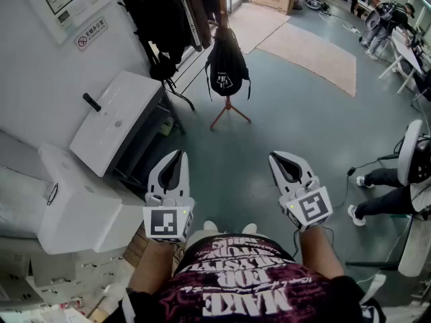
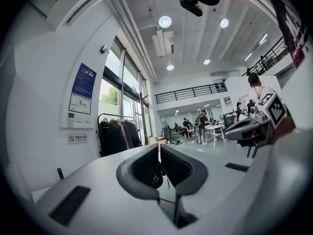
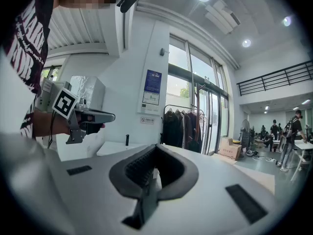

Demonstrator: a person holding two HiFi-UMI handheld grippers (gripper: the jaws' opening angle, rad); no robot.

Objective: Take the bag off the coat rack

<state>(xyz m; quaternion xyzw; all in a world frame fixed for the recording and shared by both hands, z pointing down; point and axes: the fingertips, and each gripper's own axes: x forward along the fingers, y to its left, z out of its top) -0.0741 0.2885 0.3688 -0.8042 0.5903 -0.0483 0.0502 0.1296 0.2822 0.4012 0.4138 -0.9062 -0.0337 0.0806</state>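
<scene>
Your left claw [image 1: 178, 155] and right claw [image 1: 277, 157] are both pinched together, empty, well short of the coat rack [image 1: 229, 110], where the black bag [image 1: 227, 67] hangs.

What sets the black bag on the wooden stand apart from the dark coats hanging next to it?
The bag is short and rounded, with a white logo; the coats are long and narrow. The bag hangs on the wooden stand; the coats hang side by side on a metal rail nearer the wall. Both are dark and hanging.
</scene>
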